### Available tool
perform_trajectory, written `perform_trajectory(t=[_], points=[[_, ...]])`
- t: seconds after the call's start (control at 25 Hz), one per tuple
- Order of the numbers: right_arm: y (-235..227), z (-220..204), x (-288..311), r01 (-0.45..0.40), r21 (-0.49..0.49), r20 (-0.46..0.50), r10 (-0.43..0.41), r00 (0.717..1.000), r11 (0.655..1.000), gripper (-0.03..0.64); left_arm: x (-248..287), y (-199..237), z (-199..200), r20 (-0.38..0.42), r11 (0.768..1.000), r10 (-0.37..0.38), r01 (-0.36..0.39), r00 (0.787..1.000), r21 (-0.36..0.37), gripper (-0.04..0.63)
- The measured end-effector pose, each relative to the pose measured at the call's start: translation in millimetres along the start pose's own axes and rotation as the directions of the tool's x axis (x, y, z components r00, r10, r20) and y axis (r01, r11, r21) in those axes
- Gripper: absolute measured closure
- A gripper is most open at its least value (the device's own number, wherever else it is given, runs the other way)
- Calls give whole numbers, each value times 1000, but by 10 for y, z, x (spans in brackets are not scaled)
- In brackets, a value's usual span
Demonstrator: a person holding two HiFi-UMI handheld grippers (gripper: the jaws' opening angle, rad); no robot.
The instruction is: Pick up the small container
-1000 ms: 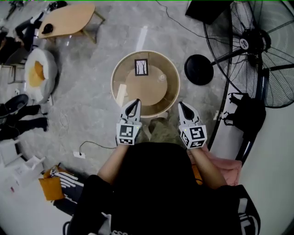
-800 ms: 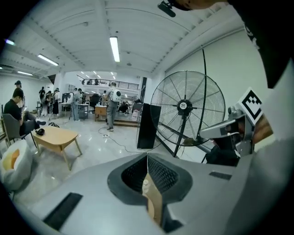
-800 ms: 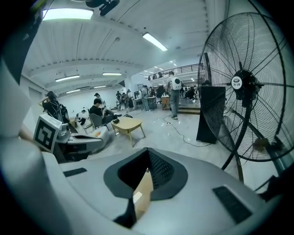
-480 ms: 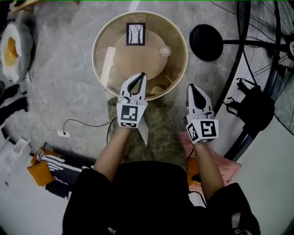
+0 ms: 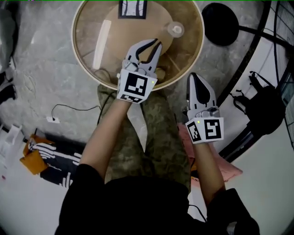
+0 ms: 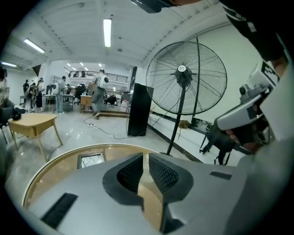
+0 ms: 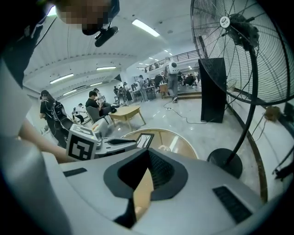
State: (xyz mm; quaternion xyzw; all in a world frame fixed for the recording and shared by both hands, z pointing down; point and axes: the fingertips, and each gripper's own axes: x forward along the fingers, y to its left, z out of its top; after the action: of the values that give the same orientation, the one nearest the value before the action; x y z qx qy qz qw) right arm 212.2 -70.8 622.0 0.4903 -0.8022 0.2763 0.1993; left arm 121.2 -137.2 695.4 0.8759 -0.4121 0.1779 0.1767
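The small clear round container [image 5: 175, 30] stands on the wooden disc under the round table's glass top [image 5: 87, 32], at the far right. My left gripper [image 5: 156, 44] reaches over the table's near rim and points at the container, a short way from it. Its jaws are shut with nothing between them [image 6: 146, 156]. My right gripper [image 5: 195, 77] hangs just outside the rim, to the right and nearer, also shut and empty [image 7: 148, 153]. The right gripper view shows the container [image 7: 164, 148] on the table past the jaw tips.
A framed picture card [image 5: 132, 8] and a white strip [image 5: 101, 36] lie on the table. A big floor fan's black base [image 5: 225, 23] and pole stand right of it, with a black bag [image 5: 266, 110] nearby. A cable and socket [image 5: 50, 119] lie on the floor at left.
The table has come closer in the head view. My left gripper has moved forward over the rim toward the container. My right gripper has stayed by the table's edge.
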Motion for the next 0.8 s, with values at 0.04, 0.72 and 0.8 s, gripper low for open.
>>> perform_trajectory(t=[0.04, 0.72, 0.8], points=[[-9, -49, 38, -8, 2, 0, 8, 1000, 1000, 595, 102, -8, -26, 4, 1000, -16, 16, 1000, 19, 560], [-592, -404, 226, 26, 26, -62, -25, 998, 999, 595, 1305, -215, -625, -84, 983, -133, 142, 988, 113, 212], [-626, -433, 234, 28, 35, -67, -26, 997, 999, 595, 1384, -214, -662, -80, 984, -127, 136, 989, 116, 210]])
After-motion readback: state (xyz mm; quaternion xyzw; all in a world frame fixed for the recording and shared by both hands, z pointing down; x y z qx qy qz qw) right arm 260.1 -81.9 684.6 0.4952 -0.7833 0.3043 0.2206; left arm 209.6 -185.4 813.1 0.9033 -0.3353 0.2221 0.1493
